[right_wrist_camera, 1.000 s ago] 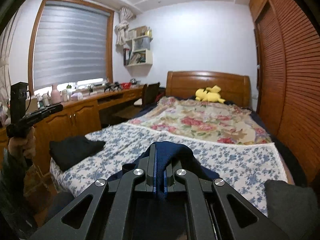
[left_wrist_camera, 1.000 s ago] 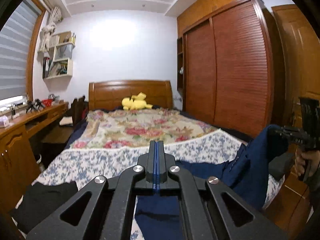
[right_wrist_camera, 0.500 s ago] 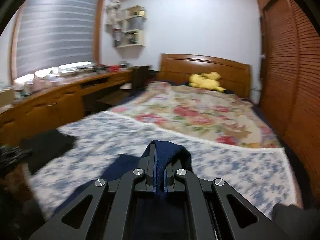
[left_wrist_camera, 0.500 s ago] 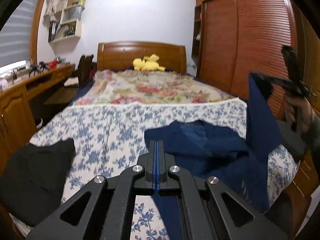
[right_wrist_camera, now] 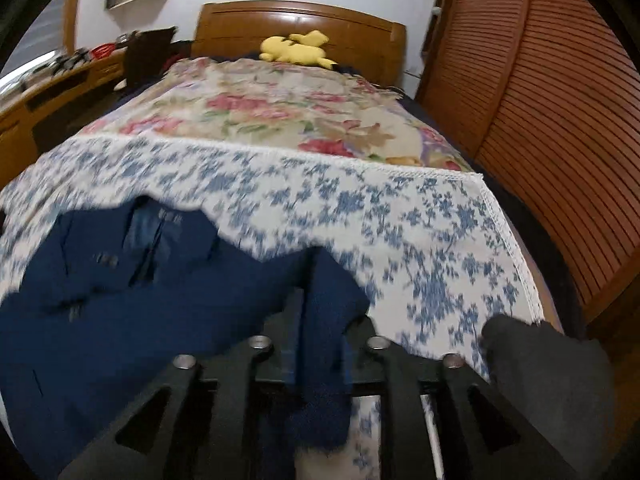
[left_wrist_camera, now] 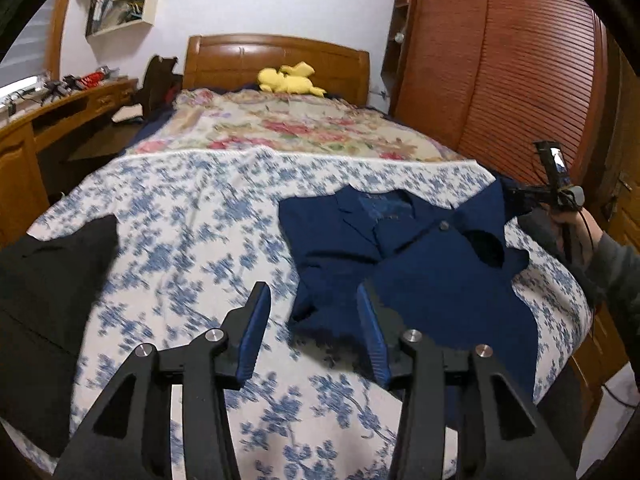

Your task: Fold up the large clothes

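The jacket (left_wrist_camera: 416, 264) lies flat on the bed (left_wrist_camera: 192, 216), collar away. The left gripper (left_wrist_camera: 314, 328) gapes empty, hem just ahead-right; the right gripper (right_wrist_camera: 322, 320) pinches its edge.

Navy jacket (right_wrist_camera: 120, 300) motion-blurred, hem cut off by frame btm.

my left gripper (left_wrist_camera: 312, 320) hangs with its jaws spread wide and nothing between them, both blue-lined fingers (left_wrist_camera: 256, 320) bare. my right gripper (right_wrist_camera: 320, 320) has its fingers pressed together on a fold of dark blue cloth. in the left wrist view my right hand (left_wrist_camera: 576, 228) grips its handle at the frame's right edge, grey sleeve showing.
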Motion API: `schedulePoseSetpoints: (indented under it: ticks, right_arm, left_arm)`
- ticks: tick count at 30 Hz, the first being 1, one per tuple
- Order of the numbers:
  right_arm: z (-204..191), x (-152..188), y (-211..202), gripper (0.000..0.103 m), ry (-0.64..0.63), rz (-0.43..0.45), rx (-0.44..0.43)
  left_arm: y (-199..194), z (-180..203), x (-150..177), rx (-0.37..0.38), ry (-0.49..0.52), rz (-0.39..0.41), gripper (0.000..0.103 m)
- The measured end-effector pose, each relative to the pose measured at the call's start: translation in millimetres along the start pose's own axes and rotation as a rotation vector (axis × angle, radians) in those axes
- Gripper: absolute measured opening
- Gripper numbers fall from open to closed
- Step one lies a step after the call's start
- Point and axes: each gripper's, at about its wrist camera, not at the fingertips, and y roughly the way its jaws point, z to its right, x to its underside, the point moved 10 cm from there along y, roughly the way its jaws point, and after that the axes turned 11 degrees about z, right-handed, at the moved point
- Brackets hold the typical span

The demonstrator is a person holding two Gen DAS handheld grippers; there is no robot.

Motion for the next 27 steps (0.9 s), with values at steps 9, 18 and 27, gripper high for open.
schedulePoseSetpoints:
  ticks: [9, 18, 27]
  right_arm:
    - [-29.9, 43.8, -40.2, 0.051, 0.022, 0.021, -0.184]
    - [-47.4, 88.2, -91.2, 0.051, 0.015, 0.021, -0.304]
    - [-54.4, 106.7, -106.1, 0.051, -0.008, 0.021, -0.332]
  left_arm:
    - [15.8, 60.7, 68.7, 0.098, 0.052, -0.139, 0.047]
    - [11.0, 100.6, 126.1, 0.168, 0.042, -0.256, 0.047]
    - [0.4, 132.7, 144.2, 0.224, 0.037, -0.275, 0.069]
